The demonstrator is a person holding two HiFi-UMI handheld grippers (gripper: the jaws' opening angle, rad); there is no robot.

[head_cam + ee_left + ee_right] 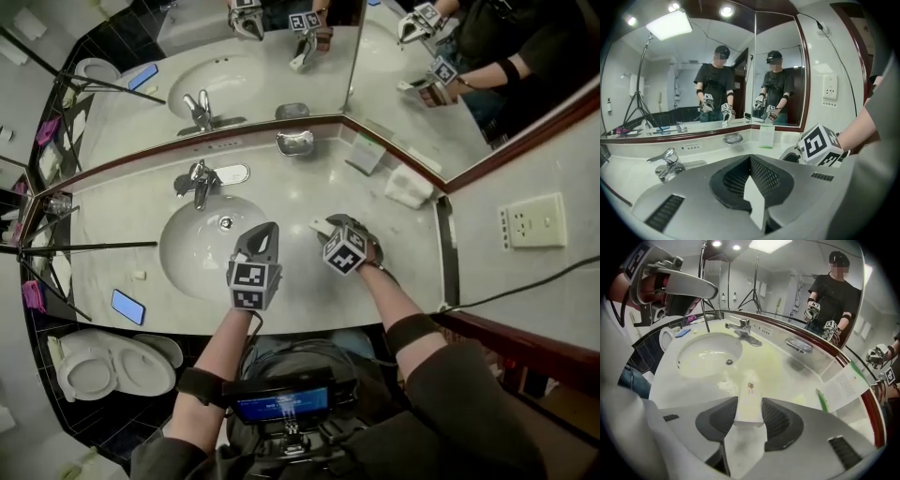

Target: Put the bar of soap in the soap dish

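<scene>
Right tool (750,414) clamped on soap (749,392) over tabletop (412,246), well short of dish (294,142). Left tool (255,251) shut, empty. Slick bar, end-held: may twist loose, drop into basin (192,253).

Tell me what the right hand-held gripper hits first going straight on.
The white wrapped soap bar sits between its jaws; beyond it, probably the pale stone countertop beside the oval white basin.

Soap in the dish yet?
No, the bar of soap is between the jaws of the right gripper, apart from the soap dish.
</scene>
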